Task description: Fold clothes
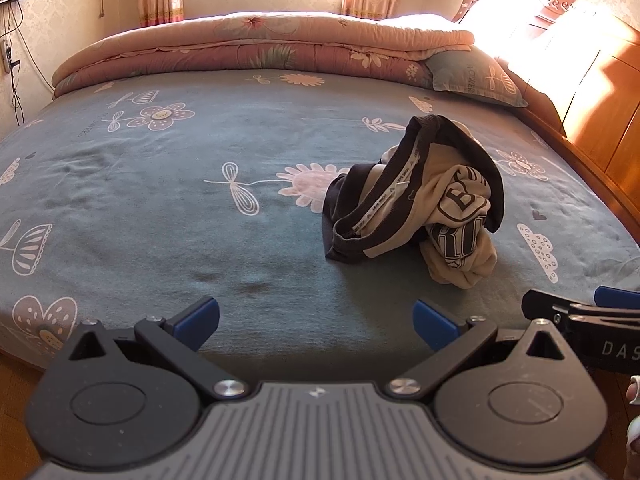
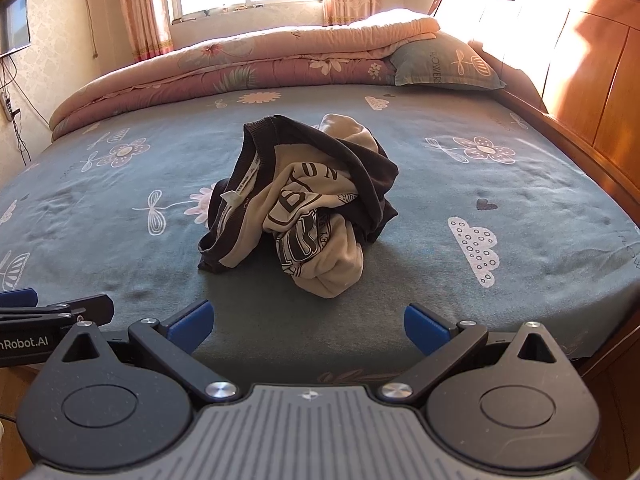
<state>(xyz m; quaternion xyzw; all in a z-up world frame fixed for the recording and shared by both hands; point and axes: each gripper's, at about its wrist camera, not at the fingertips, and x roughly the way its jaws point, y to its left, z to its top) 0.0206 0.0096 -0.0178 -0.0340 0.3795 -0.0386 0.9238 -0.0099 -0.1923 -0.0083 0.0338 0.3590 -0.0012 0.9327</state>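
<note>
- A crumpled shirt (image 2: pixel 298 204), cream with dark trim and dark printed lettering, sits in a heap on a bed covered by a blue-grey sheet (image 2: pixel 440 208) patterned with pale flowers and clouds.
- The shirt lies toward the near edge of the bed, roughly midway between its side edges, with the dark neckband standing up and a small white label showing inside it.
- The left gripper (image 1: pixel 316 322) hovers over the near edge of the bed, its two blue-tipped fingers spread wide and holding nothing; the shirt lies ahead of it and to its right, well apart.
- The right gripper (image 2: pixel 306 326) hovers just beside the left one at the same edge, its fingers also spread wide and empty, with the shirt straight ahead of it.
- A pink flowered quilt (image 2: pixel 224 68) is folded along the far edge of the bed.
- A blue-grey pillow (image 2: pixel 444 64) rests at the far right corner, against a wooden headboard (image 2: pixel 580 88) lit by strong sunlight.
</note>
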